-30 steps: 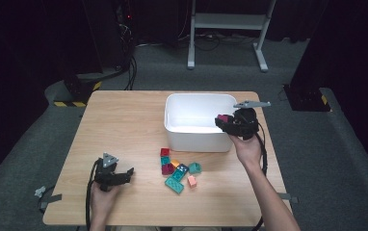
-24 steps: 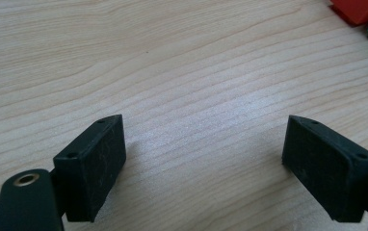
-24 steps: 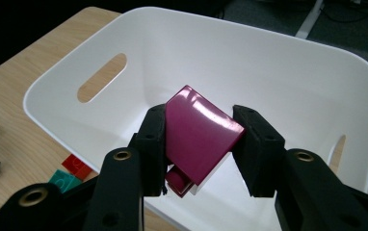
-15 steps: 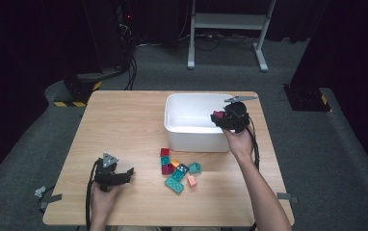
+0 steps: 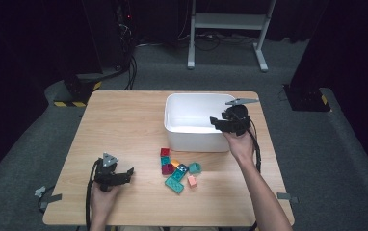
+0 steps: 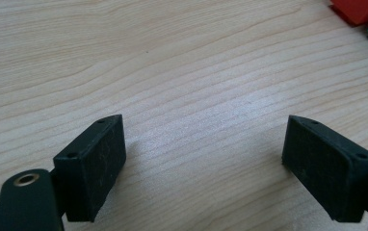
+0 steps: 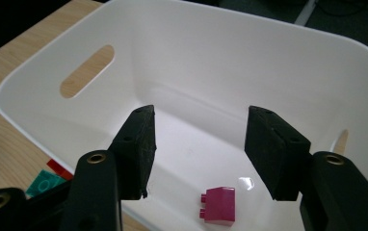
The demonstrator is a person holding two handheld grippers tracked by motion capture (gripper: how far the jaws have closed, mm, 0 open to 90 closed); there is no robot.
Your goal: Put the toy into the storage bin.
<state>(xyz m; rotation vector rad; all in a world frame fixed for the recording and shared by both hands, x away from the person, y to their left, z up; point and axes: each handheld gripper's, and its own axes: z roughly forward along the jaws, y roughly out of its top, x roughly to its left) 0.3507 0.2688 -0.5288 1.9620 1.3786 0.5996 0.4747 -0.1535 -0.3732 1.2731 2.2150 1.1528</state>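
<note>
Magenta brick (image 7: 219, 203) lies on the floor of the white bin (image 5: 187, 103), just below and between the right gripper (image 7: 199, 144) fingers (image 7: 138, 144) — nothing between the pads, which have just been opening; brick released, drop looks done. In the right gripper view it sits at about 6 o'clock from the gap, studs facing 9 o'clock, apart from the bin walls.

Next target is presumably the loose brick cluster (image 5: 177, 168) on the counter (image 5: 124, 125), just in front of the bin's near wall. From the right gripper in the high view (image 5: 229, 122) the cluster lies at roughly 8 o'clock, near. From the left gripper (image 5: 110, 174) it lies at 3 o'clock, about as near — but that one rests low on the counter, fingers (image 6: 93, 163) spread wide and empty over bare wood, a red brick (image 6: 360, 8) at its 1 o'clock edge.

Judgement: right hand has to lift clear of the bin rim, then swing back toward the person.
</note>
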